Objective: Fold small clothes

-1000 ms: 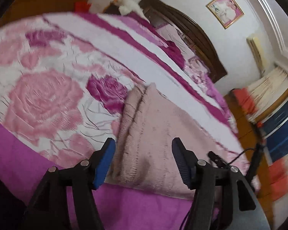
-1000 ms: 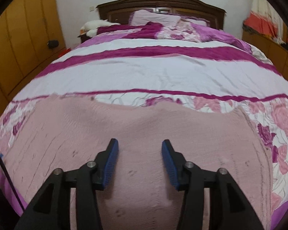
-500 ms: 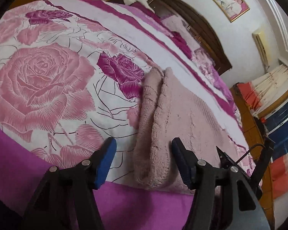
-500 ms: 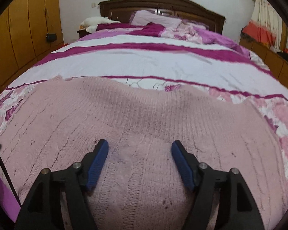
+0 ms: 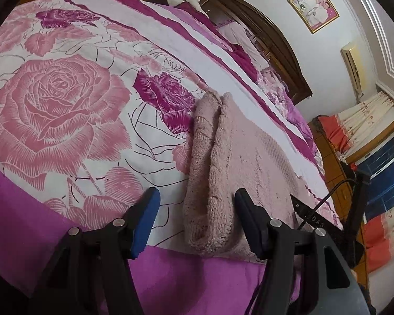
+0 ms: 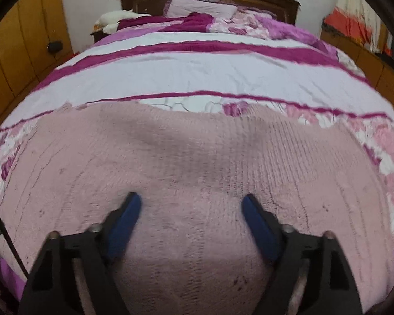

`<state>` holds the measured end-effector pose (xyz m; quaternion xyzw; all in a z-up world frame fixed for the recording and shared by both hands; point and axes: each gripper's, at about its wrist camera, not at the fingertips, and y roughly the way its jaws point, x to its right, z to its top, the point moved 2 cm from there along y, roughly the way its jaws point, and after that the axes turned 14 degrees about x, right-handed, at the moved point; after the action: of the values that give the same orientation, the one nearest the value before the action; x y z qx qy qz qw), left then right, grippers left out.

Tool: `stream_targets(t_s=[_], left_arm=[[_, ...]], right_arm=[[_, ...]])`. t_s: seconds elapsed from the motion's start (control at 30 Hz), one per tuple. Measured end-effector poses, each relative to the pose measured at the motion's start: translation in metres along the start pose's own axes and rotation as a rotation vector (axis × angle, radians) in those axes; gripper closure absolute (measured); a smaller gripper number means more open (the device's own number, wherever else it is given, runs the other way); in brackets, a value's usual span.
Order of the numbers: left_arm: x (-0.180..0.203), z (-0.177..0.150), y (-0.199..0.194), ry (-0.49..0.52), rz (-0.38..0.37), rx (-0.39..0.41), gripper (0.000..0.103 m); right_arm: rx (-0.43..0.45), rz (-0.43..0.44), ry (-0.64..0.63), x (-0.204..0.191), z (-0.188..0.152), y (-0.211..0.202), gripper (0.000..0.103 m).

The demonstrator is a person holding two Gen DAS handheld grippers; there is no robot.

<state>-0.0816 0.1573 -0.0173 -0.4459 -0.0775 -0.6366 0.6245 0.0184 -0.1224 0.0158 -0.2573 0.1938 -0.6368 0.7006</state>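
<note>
Bed with rose-print pink, white and magenta cover [image 5: 65, 110] carries the pale pink knitted sweater [image 6: 197, 162], spread flat near the foot edge, likely laid out for folding. Left gripper [image 5: 194, 202] hangs released over the sweater's doubled-up side edge, fingers [image 5: 147, 220] straddling it, no contact. Right gripper [image 6: 190, 210], jaws just closing a little, open above the knit, nothing pinched. Only the left view shows the rolled edge; the right view shows the full spread.
</note>
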Motion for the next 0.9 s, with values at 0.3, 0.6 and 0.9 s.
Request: stream_targets(t_s=[0.3,0.6,0.9], left_arm=[[-0.013,0.004,-0.002,-0.037,-0.017,-0.003,0.067],[-0.022,0.002,-0.005,-0.080,-0.015,0.027,0.069],[-0.034,0.005,-0.009,-0.136,-0.057,0.010,0.069]], right_arm=[[-0.093,0.271,-0.124,-0.103,0.045,-0.026,0.027],[-0.314,0.298,-0.192,-0.170,0.052,0.016,0.025],[-0.399,0.230,-0.390,-0.232,0.065,0.024,0.025]])
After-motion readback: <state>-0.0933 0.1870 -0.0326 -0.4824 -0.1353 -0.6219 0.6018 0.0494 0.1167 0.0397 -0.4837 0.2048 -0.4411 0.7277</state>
